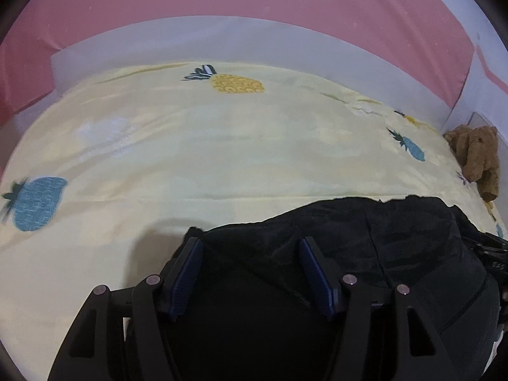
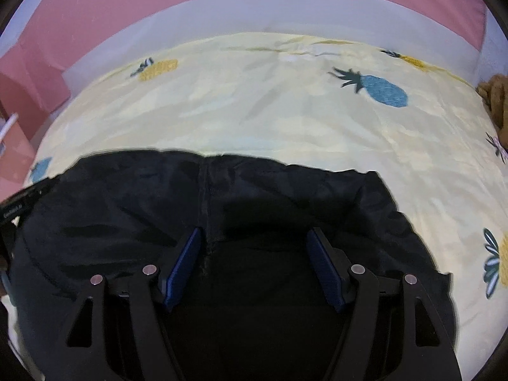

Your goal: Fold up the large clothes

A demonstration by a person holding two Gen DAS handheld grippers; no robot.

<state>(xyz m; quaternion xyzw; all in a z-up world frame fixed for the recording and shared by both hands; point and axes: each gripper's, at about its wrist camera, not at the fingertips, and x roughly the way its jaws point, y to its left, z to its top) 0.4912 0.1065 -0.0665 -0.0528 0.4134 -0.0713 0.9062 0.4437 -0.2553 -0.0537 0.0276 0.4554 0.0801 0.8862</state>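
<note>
Standing apart, the blue ribbed pads [image 1: 187, 273] of the left gripper [image 1: 250, 273] are holding nothing, and the black, slightly shiny garment [image 1: 365, 247] is lying below and between them. The right gripper [image 2: 257, 263] is showing the same: its blue pads [image 2: 324, 266] are wide apart over the same black garment [image 2: 127, 216], and I am not seeing any cloth pinched.

The garment is lying on the pale yellow bedsheet printed with blue and yellow pineapples [image 1: 190, 158], near the close edge of the bed.

What could go wrong, in my judgement: the cloth is looking thin and slippery, so a pad closing on it may be catching only the top layer, and the fold would then be coming out crooked. If the two grippers are lifting unevenly, the garment may be sliding and bunching. The left gripper is standing close to the garment's left border, so it may be missing the edge and pinching the bedsheet instead.

The left wrist view is showing the whole brown plush bear [image 1: 476, 155] at the bed's far right corner; the right view is giving only a sliver of it. The right wrist view is showing the garment's vertical seam [image 2: 206, 197] and its right border, and also a part of the other gripper at the left edge
</note>
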